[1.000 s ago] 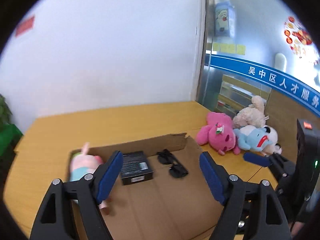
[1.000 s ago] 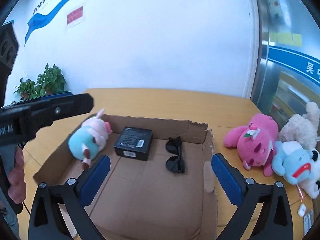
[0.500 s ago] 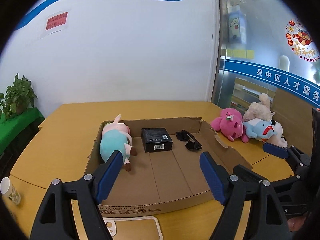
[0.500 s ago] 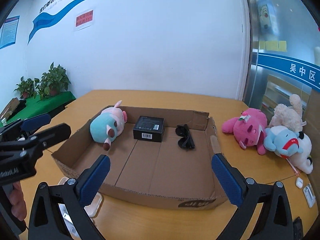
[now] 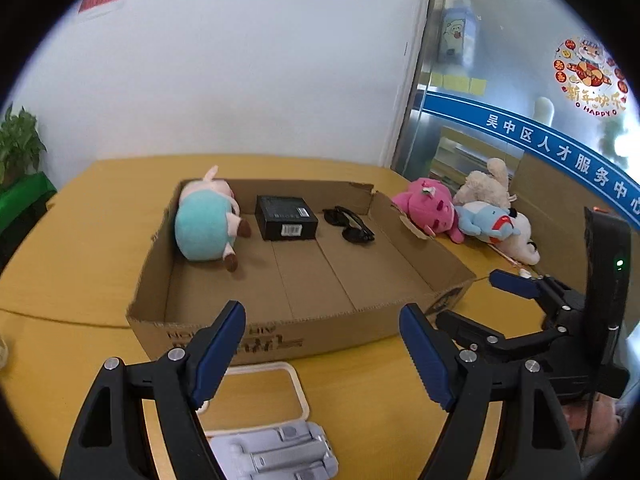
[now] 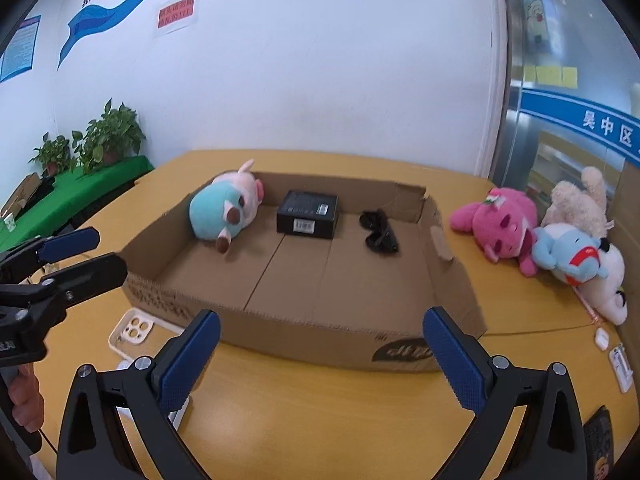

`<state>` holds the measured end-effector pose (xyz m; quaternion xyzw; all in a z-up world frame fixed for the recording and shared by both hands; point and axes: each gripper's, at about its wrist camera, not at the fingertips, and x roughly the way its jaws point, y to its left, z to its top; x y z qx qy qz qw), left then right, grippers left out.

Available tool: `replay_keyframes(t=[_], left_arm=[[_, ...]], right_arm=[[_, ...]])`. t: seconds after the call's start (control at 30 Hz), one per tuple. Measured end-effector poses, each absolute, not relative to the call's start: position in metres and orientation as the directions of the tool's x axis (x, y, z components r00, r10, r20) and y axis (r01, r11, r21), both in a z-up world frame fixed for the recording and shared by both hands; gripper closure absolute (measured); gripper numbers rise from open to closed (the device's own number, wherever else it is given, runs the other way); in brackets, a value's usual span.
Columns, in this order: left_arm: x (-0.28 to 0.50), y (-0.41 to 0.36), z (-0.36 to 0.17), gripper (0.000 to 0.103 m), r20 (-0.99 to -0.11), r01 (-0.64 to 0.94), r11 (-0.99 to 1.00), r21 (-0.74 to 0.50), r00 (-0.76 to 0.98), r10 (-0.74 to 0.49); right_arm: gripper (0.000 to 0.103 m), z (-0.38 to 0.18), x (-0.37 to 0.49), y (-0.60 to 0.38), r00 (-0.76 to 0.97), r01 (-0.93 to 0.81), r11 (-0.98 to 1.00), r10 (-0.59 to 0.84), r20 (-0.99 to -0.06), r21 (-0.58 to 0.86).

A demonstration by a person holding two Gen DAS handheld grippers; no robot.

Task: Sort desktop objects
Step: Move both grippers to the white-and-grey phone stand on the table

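Note:
A shallow cardboard box (image 5: pixel 304 332) (image 6: pixel 304 344) lies on the yellow table. In it are a pig plush in teal (image 5: pixel 204 224) (image 6: pixel 224 212), a black box (image 5: pixel 286 222) (image 6: pixel 308 214) and black sunglasses (image 5: pixel 350 226) (image 6: pixel 380 232). My left gripper (image 5: pixel 324 352) is open and empty, in front of the box above a cream phone case (image 5: pixel 260 396) and a grey plastic part (image 5: pixel 276 452). My right gripper (image 6: pixel 320 356) is open and empty before the box's near wall. The case also shows in the right wrist view (image 6: pixel 132 332).
Pink (image 5: pixel 428 208) (image 6: pixel 500 224), beige (image 5: pixel 486 182) (image 6: pixel 580 204) and blue-white (image 5: pixel 496 226) (image 6: pixel 580 260) plush toys lie right of the box. Small white items (image 6: pixel 620 364) lie at the table's right edge. Potted plants (image 6: pixel 108 136) stand on a green surface, left.
Both grippers have drawn back from over the box toward the near table edge and stayed open. The phone case and grey part have come into view below the left gripper.

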<state>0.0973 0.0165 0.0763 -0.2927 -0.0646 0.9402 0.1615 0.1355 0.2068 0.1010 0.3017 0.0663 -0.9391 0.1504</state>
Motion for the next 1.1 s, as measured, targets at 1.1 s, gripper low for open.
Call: replay_keyframes(t=[1.1], left_arm=[[0.126, -0.049, -0.044, 0.025, -0.758, -0.085, -0.939, -0.333, -0.568, 0.32]], right_arm=[[0.026, -0.023, 0.161, 0.108, -0.355, 0.625, -0.76, -0.481, -0.802, 0.179]])
